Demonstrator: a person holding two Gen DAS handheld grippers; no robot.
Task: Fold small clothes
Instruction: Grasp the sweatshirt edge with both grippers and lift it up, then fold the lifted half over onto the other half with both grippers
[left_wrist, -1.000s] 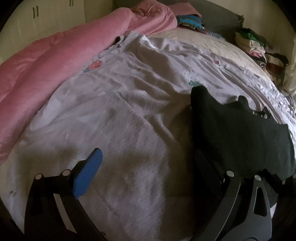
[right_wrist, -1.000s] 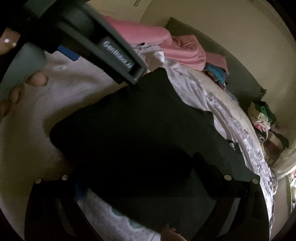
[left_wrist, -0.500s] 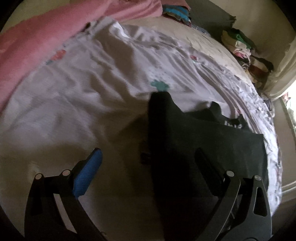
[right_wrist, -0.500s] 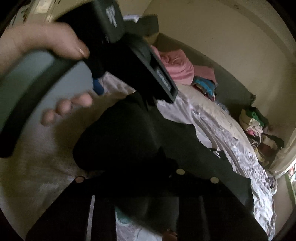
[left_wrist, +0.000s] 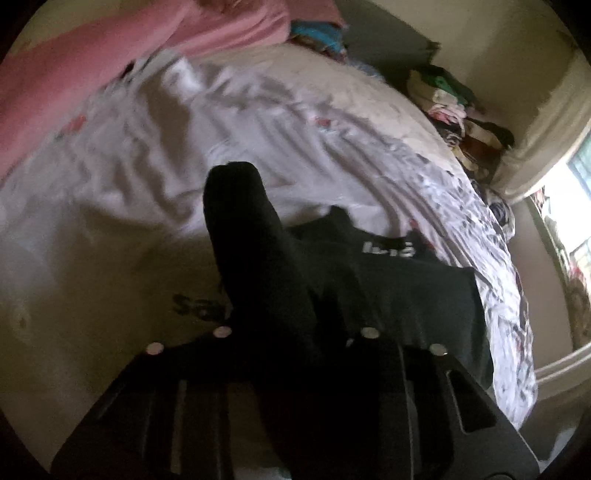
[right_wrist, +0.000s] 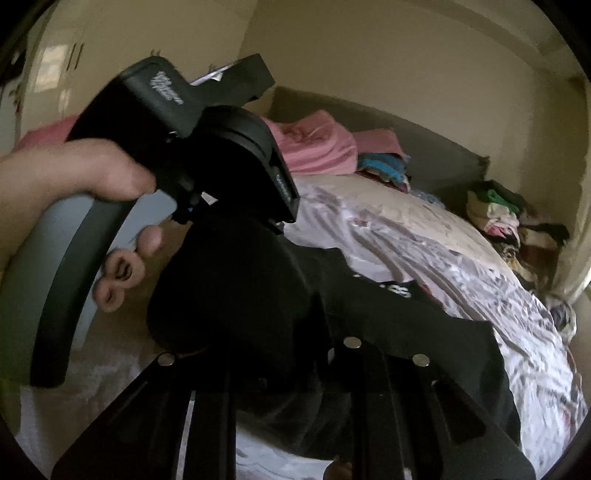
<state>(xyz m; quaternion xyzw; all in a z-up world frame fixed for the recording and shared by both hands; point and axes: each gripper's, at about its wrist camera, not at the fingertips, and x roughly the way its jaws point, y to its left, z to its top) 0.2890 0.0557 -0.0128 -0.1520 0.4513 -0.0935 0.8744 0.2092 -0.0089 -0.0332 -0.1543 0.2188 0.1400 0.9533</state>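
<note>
**Between both grippers: black garment lifted off the bed**

Between its closing jaws, the left gripper (left_wrist: 295, 332) pinches the black garment (left_wrist: 406, 295); the right gripper (right_wrist: 288, 354) likewise pinches it, jaws closing. Only the right wrist view shows the hand (right_wrist: 66, 177) at nine o'clock. Folded clothes (left_wrist: 454, 103) sit at two o'clock on the bed (left_wrist: 147, 147).

Both tools, open a second ago, are closing on the black garment (left_wrist: 258, 258): left tool (left_wrist: 295, 332) and right tool (right_wrist: 291, 350) have lifted its near edge off the bed
</note>
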